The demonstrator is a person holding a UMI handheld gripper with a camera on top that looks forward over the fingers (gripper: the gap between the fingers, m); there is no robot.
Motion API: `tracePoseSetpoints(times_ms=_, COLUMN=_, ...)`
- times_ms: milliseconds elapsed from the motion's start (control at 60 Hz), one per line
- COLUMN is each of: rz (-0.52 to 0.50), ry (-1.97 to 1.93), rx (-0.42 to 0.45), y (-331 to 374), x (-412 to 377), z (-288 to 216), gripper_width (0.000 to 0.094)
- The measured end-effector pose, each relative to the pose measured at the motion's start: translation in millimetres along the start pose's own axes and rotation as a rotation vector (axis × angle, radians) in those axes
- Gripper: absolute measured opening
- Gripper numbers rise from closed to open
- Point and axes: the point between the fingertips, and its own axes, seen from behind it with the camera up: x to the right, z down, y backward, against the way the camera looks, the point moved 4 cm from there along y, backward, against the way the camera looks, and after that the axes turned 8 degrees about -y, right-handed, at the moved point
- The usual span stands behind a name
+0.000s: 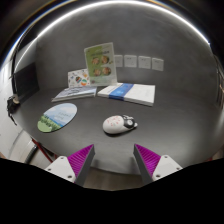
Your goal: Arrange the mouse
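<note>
A white and grey computer mouse (119, 124) lies on the grey table top (170, 125), just ahead of my fingers and a little left of the middle between them. My gripper (114, 158) is open and empty, with its two magenta pads (82, 157) spread wide apart. The mouse is beyond the fingertips, not between them. An oval green and blue mouse mat (57, 117) lies to the left of the mouse.
A white book with a blue stripe (128, 93) lies behind the mouse. A standing picture card (100, 63) and flat booklets (76, 84) are at the back left. A dark object (26, 80) stands at far left. Wall sockets (137, 62) are on the back wall.
</note>
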Motion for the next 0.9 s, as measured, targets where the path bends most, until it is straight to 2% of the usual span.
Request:
tracePoseSetpoints(times_ms=83, rz=-0.025, ry=0.017, rx=-0.022, y=-26.3, x=-4.4, z=1.1, gripper_width=0.0824)
tracePoseSetpoints(times_ms=267, rz=-0.039, ry=-0.029, rx=0.002, y=-73.9, x=-9.6, z=-33.3, gripper_width=0.0816)
tracePoseSetpoints(times_ms=400, rz=-0.011, ry=-0.039, rx=-0.009, y=-104.4, x=-12.9, z=-55.6, gripper_width=0.0818)
tracePoseSetpoints(times_ms=467, rz=0.037, ry=-0.021, rx=-0.027, y=-114.8, x=-12.3, z=-58.6, gripper_width=0.0817)
tracePoseSetpoints(times_ms=550, rz=0.085, ry=-0.031, rx=-0.017, y=-122.1, x=-14.3, z=-63.9, gripper_width=0.0737)
tracePoseSetpoints(times_ms=583, rz=0.115, ry=-0.051, rx=-0.013, y=-122.7, x=-11.6, z=-64.7, gripper_width=0.0576)
tracePoseSetpoints(times_ms=783, rz=0.174, ry=-0.139, rx=-0.003, y=-115.4, x=-6.4, z=-66.9, gripper_width=0.0447)
tracePoseSetpoints(times_ms=900, rz=0.221, ry=-0.125, rx=0.130, y=-72.4, x=-29.0, z=-111.7, gripper_width=0.0427)
